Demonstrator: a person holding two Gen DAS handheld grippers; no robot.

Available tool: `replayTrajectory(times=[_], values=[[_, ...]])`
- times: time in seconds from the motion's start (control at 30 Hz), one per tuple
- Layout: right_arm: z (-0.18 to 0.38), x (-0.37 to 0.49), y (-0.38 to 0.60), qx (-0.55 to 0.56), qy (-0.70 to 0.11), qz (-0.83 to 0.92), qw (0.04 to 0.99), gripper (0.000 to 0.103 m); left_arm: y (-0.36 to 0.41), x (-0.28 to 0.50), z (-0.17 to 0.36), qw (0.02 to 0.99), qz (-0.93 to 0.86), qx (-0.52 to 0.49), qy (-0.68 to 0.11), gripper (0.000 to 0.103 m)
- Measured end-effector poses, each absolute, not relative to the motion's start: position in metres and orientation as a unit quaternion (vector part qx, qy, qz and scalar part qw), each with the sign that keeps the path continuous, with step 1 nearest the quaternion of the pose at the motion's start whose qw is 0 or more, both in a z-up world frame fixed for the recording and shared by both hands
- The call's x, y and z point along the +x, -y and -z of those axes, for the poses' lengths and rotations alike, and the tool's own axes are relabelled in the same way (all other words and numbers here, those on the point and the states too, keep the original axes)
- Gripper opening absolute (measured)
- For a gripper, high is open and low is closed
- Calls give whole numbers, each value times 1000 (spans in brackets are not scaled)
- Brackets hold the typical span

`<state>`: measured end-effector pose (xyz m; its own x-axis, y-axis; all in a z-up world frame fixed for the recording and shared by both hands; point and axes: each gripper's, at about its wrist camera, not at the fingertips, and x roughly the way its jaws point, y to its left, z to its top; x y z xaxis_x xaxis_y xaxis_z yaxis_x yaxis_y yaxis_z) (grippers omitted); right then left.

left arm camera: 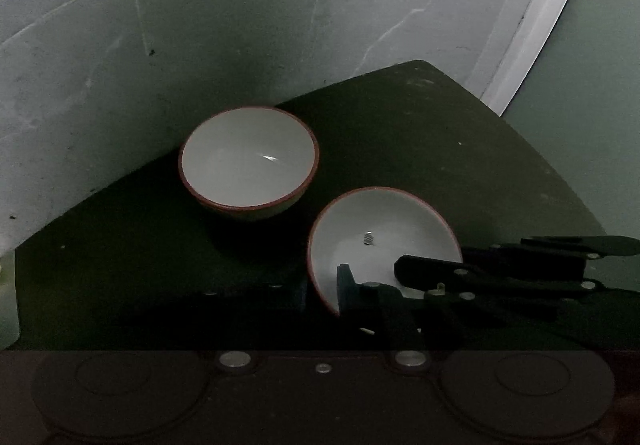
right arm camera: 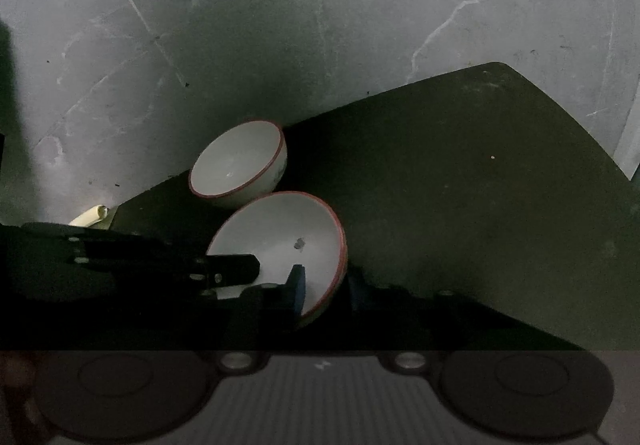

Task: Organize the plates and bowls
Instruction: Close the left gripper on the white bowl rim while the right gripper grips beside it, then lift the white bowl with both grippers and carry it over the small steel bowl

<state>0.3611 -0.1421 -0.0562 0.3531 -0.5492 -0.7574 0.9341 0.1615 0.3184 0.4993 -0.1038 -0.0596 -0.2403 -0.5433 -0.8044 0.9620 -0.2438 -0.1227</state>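
The left hand-held gripper (left arm camera: 322, 291) pinches the near rim of the tilted bowl (left arm camera: 384, 241), low and right of centre, and the right hand-held gripper (right arm camera: 322, 291) clamps the same rim from the other side. I'd lift evenly, then nest it in the second bowl (left arm camera: 248, 159) just beyond on the dark table (left arm camera: 440, 133). Two bowls; no plates visible.

- I see two bowls, both white inside with a thin red-brown rim: the near bowl (left arm camera: 380, 233) and the far bowl (left arm camera: 248, 159).
- The far bowl's outer wall carries a faint dark mark I can't read.
- The surface (left arm camera: 400, 133) looks very dark green.
- The floor (left arm camera: 120, 45) is grey with pale, marble-like veins.
- My tongs read black: left tongs (left arm camera: 322, 293), right tongs (right arm camera: 322, 293).
- A pale yellow scrap (right arm camera: 94, 217) sits at the surface's edge.
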Motion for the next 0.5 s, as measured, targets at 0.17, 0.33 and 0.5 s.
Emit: replayTrajectory(times=[0.17,0.33,0.5], values=[[53,358,131,408,-239,512,717,17,94,505,56,516,722,320,-331,13],[43,361,107,400,-235,514,721,15,77,511,44,515,731,308,-324,13],[28,365,83,392,-227,518,726,16,56,514,32,516,734,302,-322,13]])
